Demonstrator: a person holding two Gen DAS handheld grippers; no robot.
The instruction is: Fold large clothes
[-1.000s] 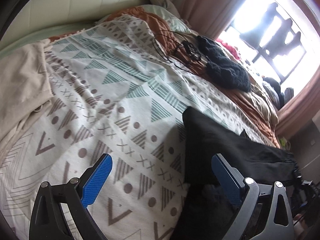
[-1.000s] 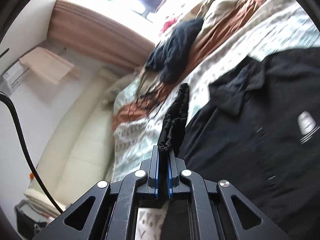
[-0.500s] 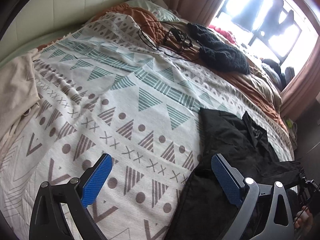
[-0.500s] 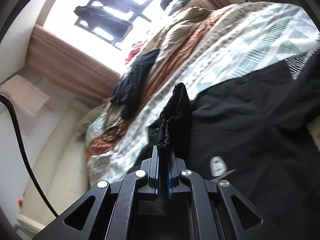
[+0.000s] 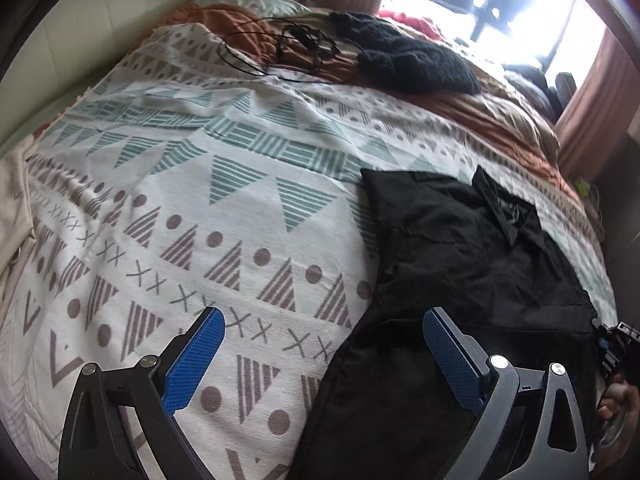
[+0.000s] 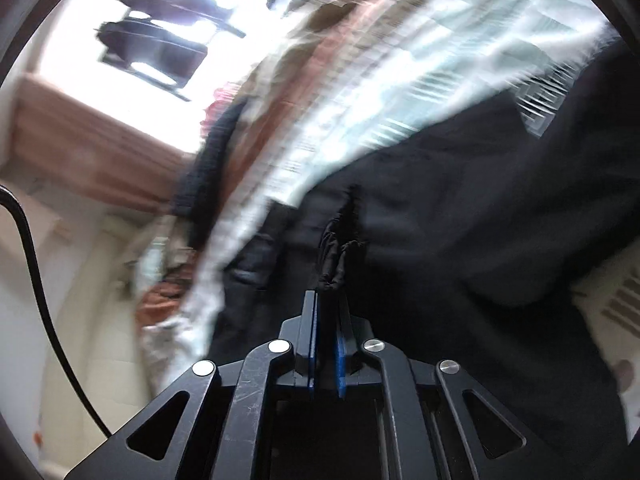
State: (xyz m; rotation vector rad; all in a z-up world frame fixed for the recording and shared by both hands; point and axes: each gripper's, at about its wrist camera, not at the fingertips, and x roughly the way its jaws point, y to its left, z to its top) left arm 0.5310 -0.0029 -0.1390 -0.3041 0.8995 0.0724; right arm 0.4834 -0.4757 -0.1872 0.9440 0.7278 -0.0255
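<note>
Left tongs: your left gripper (image 5: 322, 354) is hovering with its blue pads (image 5: 192, 360) spread wide apart, nothing between them; one pad is sitting over the patterned blanket, the other over the black cloth.
Right tongs: your right gripper (image 6: 326, 296) is easing its jaws apart, and a bunched fold of the black shirt (image 6: 338, 240) is still sticking up from between the pads.
Task's thing: the black shirt (image 5: 460, 264) is lying spread on the near right part of the bed, collar pointing toward the window side, its lower edge running under your left gripper's right pad.
Surface: you are working over a white blanket (image 5: 224, 208) printed with teal and grey-brown triangles, dots and crosses; it is lying rumpled but mostly flat.
Farther on the bed: an orange-brown cover (image 5: 472, 112) is showing past the blanket, with a dark knitted garment (image 5: 408, 64) and a tangle of thin black cable (image 5: 288, 48) lying on it.
Left edge: a beige cloth (image 5: 12, 200) is resting on the blanket's border.
Room: a bright window (image 5: 500, 8) with reddish-brown curtains (image 5: 600, 92) is glaring at the far side; a pale padded headboard (image 5: 72, 40) is standing along the left.
Right view: everything beyond your gripper is smeared with blur.
</note>
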